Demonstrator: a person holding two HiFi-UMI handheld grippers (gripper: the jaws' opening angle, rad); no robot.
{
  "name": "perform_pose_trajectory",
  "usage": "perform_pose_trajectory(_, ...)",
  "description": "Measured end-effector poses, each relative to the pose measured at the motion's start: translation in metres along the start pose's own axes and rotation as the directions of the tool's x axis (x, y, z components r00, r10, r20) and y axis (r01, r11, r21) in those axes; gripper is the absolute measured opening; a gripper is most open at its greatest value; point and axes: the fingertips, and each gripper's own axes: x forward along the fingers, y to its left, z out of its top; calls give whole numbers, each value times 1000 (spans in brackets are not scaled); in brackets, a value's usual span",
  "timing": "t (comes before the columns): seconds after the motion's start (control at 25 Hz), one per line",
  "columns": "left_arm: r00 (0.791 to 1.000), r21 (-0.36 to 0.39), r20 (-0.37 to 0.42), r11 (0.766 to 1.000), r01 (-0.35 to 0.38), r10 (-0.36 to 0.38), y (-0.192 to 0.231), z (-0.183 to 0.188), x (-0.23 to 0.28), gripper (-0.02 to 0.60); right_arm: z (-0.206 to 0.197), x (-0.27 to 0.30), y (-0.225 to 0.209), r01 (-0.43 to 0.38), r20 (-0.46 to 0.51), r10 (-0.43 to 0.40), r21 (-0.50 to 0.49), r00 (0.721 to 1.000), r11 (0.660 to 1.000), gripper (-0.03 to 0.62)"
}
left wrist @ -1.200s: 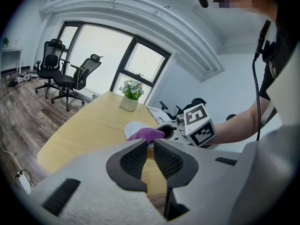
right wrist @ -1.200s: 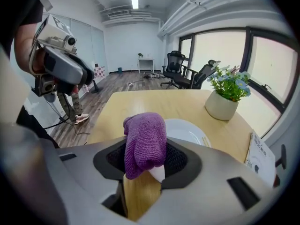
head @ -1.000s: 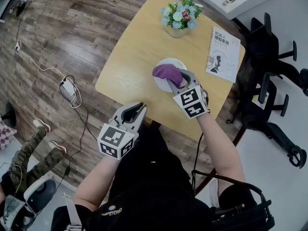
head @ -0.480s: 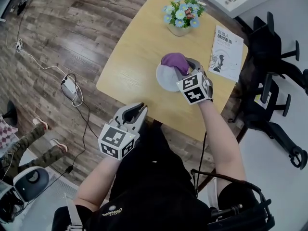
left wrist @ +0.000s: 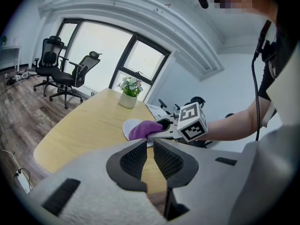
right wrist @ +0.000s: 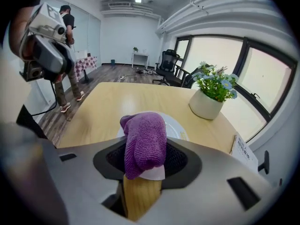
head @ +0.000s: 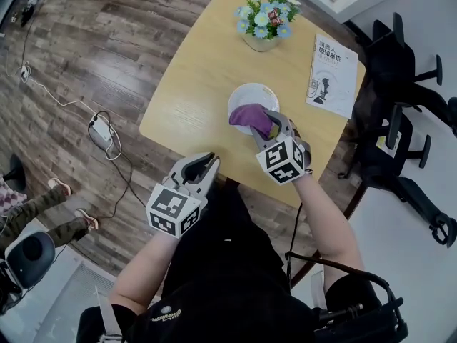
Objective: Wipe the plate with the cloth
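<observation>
A white plate (head: 250, 95) lies on the wooden table (head: 193, 84), near its middle. My right gripper (head: 268, 122) is shut on a bunched purple cloth (head: 250, 116), which presses on the plate's near edge. In the right gripper view the cloth (right wrist: 145, 137) hangs between the jaws, over the plate (right wrist: 177, 126). My left gripper (head: 201, 164) hovers off the table's near edge, jaws together with nothing between them. The left gripper view looks past that gripper (left wrist: 150, 154) to the cloth (left wrist: 144, 130) and plate (left wrist: 130, 125).
A pot of flowers (head: 265, 21) stands at the table's far side. A booklet (head: 333, 66) lies at the right edge. Black office chairs (head: 400, 113) crowd the right. A power strip with cables (head: 100, 130) lies on the floor to the left, near a person's legs (head: 39, 216).
My right gripper carried the cloth to the plate's far side, then drew it back to the near edge. The left gripper stayed put.
</observation>
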Motion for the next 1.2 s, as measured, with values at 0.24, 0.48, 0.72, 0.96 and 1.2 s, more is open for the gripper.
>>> perform_pose_trajectory(0.24, 1000, 1, -18, 1000, -5, 5, 4, -6, -1, 46, -11, -14, 31, -52, 3, 52, -34, 999, 998, 164)
perform_pose_trajectory(0.48, 1000, 6, -16, 1000, 9, -9, -2, -3, 2, 46, -3, -20, 14, -17, 38, 16, 13, 999, 1000, 164)
perform_pose_trajectory(0.72, 1000, 6, -11, 1000, -3, 3, 1, 0, 2, 46, 10, -10, -56, 114, 46, -117, 78, 992, 990, 164)
perform_pose_trajectory(0.96, 1000, 8, -13, 1000, -10, 10, 2, 0, 1, 46, 2, 15, -94, 191, -27, -190, 65, 981, 979, 164)
perform_pose_trajectory(1.2, 1000, 4, -23, 1000, -4, 4, 2, -4, 3, 46, -5, 18, -83, 172, -42, -170, 45, 985, 984, 164)
